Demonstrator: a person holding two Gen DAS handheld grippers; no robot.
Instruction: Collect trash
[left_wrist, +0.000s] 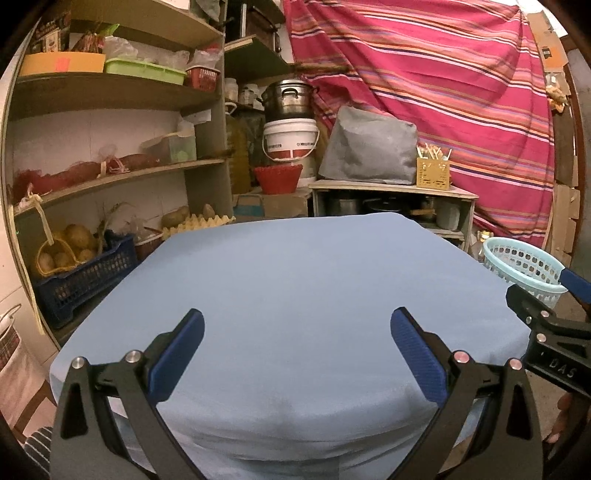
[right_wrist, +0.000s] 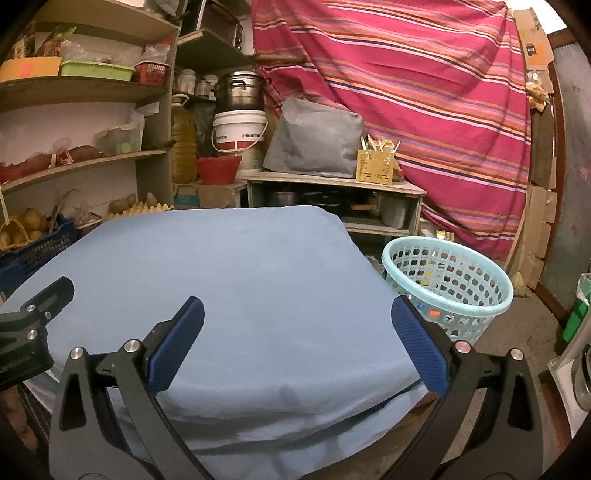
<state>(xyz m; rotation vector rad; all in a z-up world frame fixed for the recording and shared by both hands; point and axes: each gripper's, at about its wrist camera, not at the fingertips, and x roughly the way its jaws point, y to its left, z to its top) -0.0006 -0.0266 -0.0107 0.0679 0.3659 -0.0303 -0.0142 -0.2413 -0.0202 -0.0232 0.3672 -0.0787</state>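
Your left camera is looking forward along its tongs (left_wrist: 297, 334) from just above the near edge of the table (left_wrist: 288, 280), facing the shelves (left_wrist: 110, 173) and the striped cloth (left_wrist: 443, 92). Your right camera is sitting just beside it, facing the same way, catching the basket (right_wrist: 448, 286) more fully. Both views are sharing the table top, shelves, bucket (left_wrist: 291, 138) and cloth, and each is catching the other's tongs at its edge.

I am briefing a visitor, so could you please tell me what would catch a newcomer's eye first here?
The blue cloth covering the table fills the middle, bare of any trash. Behind it hangs a big red striped curtain. A pale blue basket stands on the floor right of the table, with colourful bits inside.
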